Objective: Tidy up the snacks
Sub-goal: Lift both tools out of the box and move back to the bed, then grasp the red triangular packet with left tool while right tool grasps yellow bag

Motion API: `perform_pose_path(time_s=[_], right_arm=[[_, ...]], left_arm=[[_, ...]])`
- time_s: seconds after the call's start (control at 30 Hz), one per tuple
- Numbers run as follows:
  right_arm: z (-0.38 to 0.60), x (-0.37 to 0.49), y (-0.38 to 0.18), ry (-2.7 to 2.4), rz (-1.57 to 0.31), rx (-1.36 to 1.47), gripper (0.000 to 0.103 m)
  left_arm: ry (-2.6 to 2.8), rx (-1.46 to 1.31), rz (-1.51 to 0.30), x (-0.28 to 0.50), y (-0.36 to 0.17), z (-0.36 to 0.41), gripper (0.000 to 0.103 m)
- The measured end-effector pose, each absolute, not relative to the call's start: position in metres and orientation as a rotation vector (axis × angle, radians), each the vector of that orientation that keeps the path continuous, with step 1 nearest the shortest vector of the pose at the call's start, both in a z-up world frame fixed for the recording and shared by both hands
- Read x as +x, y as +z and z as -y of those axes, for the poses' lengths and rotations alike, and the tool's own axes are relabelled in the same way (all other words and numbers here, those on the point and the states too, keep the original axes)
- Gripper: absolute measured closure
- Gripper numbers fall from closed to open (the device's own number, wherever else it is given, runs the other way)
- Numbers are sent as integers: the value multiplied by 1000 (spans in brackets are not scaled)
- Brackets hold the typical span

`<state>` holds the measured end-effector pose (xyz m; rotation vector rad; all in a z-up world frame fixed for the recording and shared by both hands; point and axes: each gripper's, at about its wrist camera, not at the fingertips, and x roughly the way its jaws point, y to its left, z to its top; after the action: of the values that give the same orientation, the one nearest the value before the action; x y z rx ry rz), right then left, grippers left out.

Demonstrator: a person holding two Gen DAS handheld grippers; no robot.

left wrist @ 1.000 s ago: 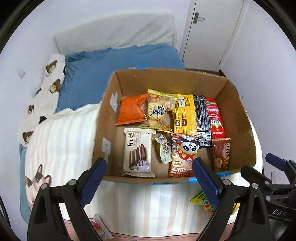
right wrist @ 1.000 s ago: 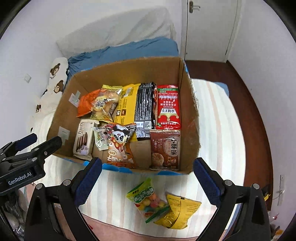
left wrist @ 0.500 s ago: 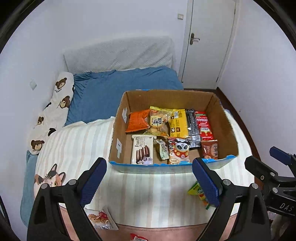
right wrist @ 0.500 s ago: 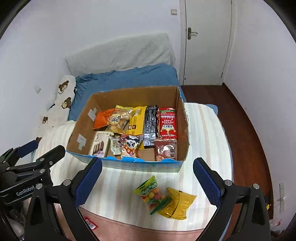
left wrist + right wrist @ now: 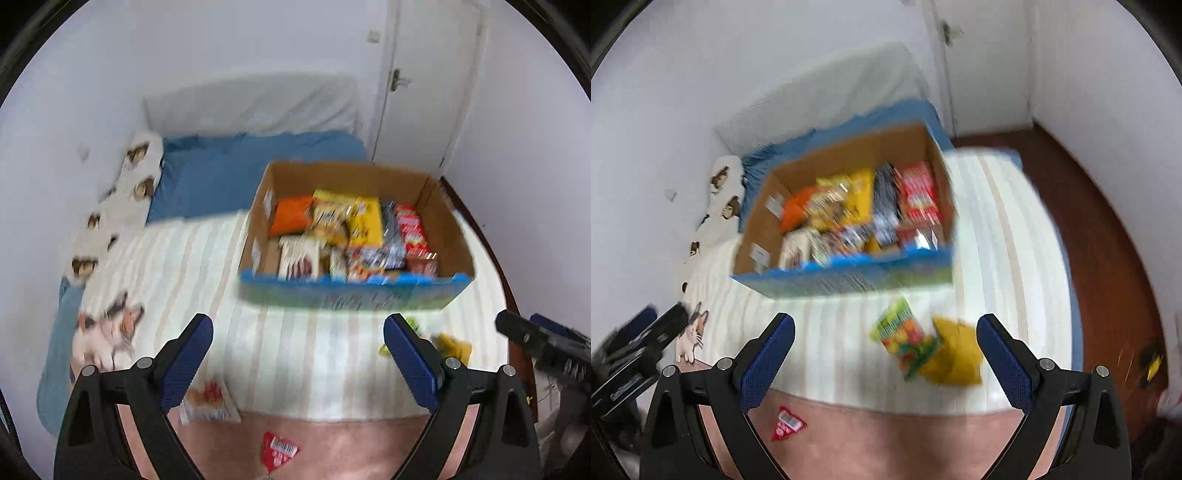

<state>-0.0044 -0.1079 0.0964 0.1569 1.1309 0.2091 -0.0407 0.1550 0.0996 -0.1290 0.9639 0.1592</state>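
Both the left gripper [image 5: 297,356] and right gripper [image 5: 886,354] are wide apart, holding nothing. Loose snacks lie near the bed's front edge: a green candy bag [image 5: 905,338] on a yellow bag [image 5: 955,356], just before the box [image 5: 849,282]. A careless grab could pinch both bags. Only the left view shows the white packet [image 5: 207,402].

Matt cardboard box [image 5: 443,218] holds glossy foil packets [image 5: 365,218] on striped cloth bedspread [image 5: 192,266].

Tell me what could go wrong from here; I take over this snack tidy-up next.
1. The green bag overlaps the yellow bag, so a pinch may take both.
2. The red packet lies flat on the pink blanket; the jaws may catch fabric instead.
3. The box looks full, so added packs may slide off.
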Motion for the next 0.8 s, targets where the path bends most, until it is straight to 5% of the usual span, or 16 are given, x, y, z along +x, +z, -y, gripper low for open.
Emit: perform_pose_path(time_s=[0.4, 0.5, 0.63, 0.8], right_arm=[[167, 29, -57, 54, -1417, 406, 4], [163, 30, -79, 49, -1462, 407, 28], [167, 16, -79, 54, -1431, 394, 45], [176, -18, -76, 74, -1451, 371, 46]], left_arm=[[333, -350, -1313, -95, -39, -205, 8], [336, -436, -1382, -106, -62, -213, 8], [310, -508, -1446, -115, -84, -213, 8], [194, -427, -1497, -107, -101, -188, 8]])
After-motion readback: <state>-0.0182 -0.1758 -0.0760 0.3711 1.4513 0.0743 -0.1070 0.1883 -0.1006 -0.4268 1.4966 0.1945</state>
